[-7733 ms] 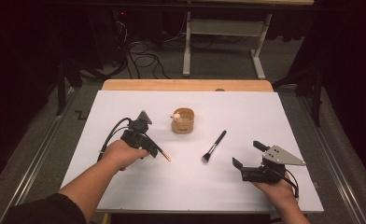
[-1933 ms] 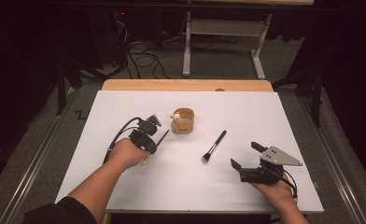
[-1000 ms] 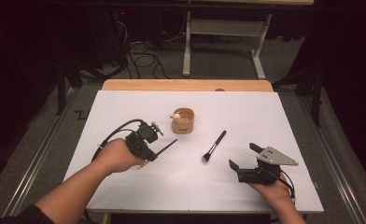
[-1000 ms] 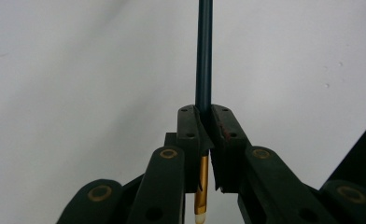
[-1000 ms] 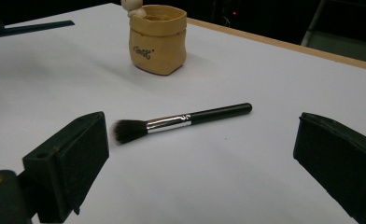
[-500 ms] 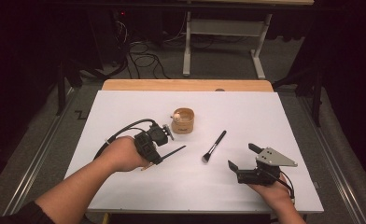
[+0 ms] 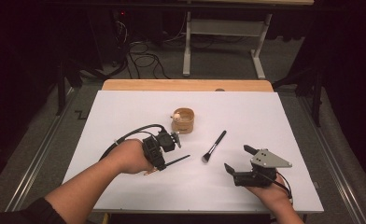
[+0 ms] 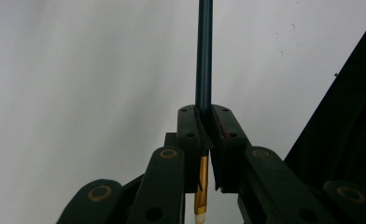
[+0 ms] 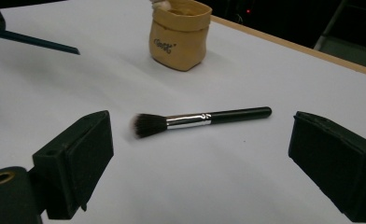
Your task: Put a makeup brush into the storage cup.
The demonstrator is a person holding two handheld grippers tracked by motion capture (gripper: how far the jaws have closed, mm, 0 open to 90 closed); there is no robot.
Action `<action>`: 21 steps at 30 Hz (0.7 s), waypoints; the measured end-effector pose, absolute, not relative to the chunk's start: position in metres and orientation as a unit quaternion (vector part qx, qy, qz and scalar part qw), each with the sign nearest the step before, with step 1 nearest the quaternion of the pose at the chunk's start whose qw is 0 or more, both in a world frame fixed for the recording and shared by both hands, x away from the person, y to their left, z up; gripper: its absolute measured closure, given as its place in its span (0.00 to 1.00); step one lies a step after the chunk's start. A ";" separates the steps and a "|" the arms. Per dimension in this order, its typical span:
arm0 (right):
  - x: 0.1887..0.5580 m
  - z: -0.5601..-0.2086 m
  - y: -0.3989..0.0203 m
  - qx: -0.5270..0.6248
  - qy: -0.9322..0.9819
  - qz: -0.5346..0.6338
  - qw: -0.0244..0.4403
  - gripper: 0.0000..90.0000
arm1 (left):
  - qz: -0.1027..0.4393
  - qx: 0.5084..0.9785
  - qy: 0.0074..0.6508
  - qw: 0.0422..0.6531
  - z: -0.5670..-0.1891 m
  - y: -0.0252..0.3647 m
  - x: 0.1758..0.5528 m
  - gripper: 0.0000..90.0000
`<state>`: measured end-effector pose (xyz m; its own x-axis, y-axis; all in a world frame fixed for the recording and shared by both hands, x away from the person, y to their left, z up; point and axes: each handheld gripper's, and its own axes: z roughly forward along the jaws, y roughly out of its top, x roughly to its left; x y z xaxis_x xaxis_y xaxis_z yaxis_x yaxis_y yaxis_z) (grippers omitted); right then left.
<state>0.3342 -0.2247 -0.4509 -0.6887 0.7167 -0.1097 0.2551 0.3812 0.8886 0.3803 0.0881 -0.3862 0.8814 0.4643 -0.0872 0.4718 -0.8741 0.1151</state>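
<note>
On the left of the white table (image 7: 125, 112), the left gripper (image 7: 165, 148) has its jaws clamped tight on a slim brush (image 7: 175, 161) with a dark teal handle; in the left gripper view the handle (image 8: 203, 51) runs straight out past the jaw tips, while its gold ferrule and pale tip (image 8: 200, 196) hang back toward the hand. In the high view that handle lies nearly level and points rightward, with the small tan fabric pot (image 7: 184, 120) just beyond the gripper, up the table and slightly to its right, so the left hand is clearly the nearer one to it. Something pale already sits in the pot's mouth. Further right a black makeup brush (image 7: 214, 145) with a silver ferrule lies flat and diagonal, bristles toward the person. The right gripper (image 7: 241, 164) rests near it, jaws wide apart and empty, facing that brush (image 9: 200, 119).
</note>
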 end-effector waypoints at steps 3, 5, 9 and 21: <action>0.332 -0.450 -0.218 0.294 0.801 0.459 0.247 0.09 | -0.032 0.970 0.235 0.060 -0.389 0.085 0.380 0.92; 0.330 -0.449 -0.213 0.285 0.807 0.454 0.248 0.09 | -0.034 0.970 0.234 0.056 -0.391 0.084 0.380 0.92; 0.327 -0.447 -0.203 0.270 0.821 0.445 0.234 0.06 | -0.037 0.971 0.229 0.051 -0.394 0.080 0.380 0.92; 0.321 -0.440 -0.184 0.237 0.829 0.455 0.225 0.24 | -0.035 0.971 0.227 0.061 -0.394 0.076 0.383 0.92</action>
